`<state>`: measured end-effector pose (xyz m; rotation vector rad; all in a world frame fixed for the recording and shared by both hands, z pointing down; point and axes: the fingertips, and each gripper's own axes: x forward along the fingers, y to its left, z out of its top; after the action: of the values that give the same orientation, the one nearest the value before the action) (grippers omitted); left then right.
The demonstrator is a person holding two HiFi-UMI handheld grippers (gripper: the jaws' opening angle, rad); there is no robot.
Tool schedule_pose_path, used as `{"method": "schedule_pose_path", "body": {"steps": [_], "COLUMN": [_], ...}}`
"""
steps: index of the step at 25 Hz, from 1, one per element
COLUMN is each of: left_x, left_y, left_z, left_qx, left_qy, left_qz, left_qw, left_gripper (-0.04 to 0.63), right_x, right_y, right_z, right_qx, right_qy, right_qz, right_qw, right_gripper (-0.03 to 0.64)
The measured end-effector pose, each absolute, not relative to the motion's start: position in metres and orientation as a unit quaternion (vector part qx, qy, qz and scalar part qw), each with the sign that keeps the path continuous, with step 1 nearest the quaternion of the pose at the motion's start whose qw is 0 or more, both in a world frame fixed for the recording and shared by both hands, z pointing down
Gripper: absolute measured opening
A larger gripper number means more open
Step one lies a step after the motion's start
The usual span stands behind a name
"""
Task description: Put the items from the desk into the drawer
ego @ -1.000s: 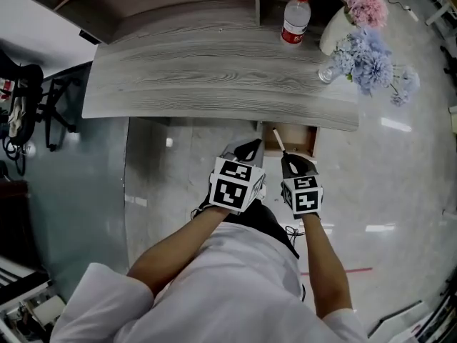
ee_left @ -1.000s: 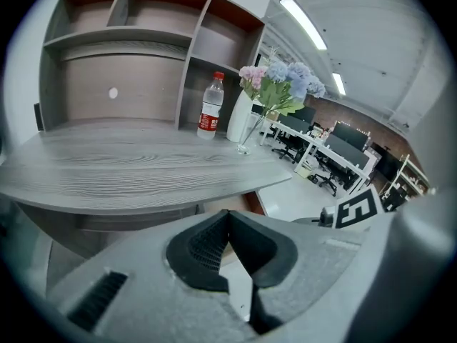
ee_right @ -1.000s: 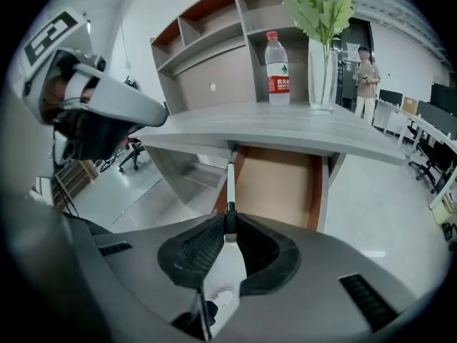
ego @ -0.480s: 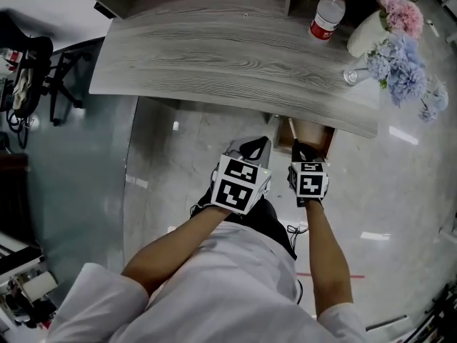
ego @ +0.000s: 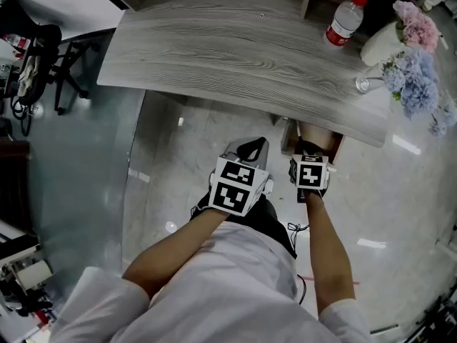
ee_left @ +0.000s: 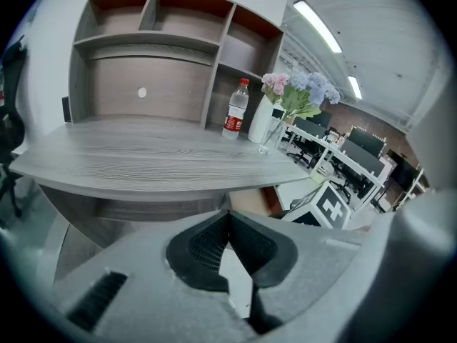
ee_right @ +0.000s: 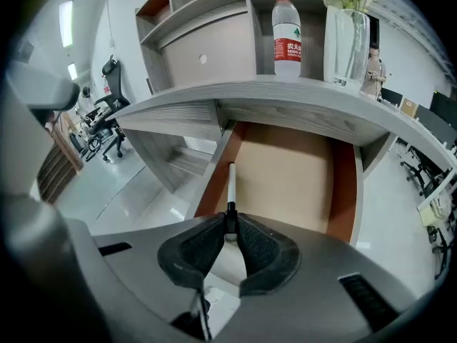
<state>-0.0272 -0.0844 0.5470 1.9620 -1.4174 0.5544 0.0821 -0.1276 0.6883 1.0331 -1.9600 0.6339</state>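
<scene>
Two jaws of the right gripper [ee_right: 230,224] pinched on the black end of a slim white pen [ee_right: 230,184], shaft pointing forward along the left edge of an open wooden drawer with orange-brown walls [ee_right: 345,191]. Left gripper [ee_left: 228,216] pressed together on nothing, just beside, below the grey wood-grain bench [ego: 235,56]. Farther back on the bench: clear plastic water bottle with red cap [ee_right: 287,34], glass vase of flowers [ee_right: 346,38].

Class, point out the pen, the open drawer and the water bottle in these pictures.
pen [ee_right: 230,181]: right gripper view, on its white barrel just ahead of the jaws.
drawer [ee_right: 293,177]: right gripper view, on its bare floor.
bottle [ee_right: 287,47]: right gripper view, on its red label.
</scene>
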Motion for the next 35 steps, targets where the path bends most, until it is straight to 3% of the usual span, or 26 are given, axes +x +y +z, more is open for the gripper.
{"method": "schedule_pose_path", "body": {"steps": [16, 35], "left_x": [-0.036, -0.002], "left_y": [-0.085, -0.098], "left_z": [0.539, 0.498], "left_qx": [0.745, 0.773], "left_qy": [-0.548, -0.537], "left_qz": [0.203, 0.170], "left_qw": [0.321, 0.290], "left_gripper": [0.003, 0.003], "right_x": [0.086, 0.057], "right_y": [-0.123, -0.123], "right_z": [0.684, 0.524], "right_qx": [0.407, 0.408], "right_qy": [-0.772, -0.850], "right_qz": [0.274, 0.219], "right_qw": [0.404, 0.251], "right_gripper": [0.048, 0.017]}}
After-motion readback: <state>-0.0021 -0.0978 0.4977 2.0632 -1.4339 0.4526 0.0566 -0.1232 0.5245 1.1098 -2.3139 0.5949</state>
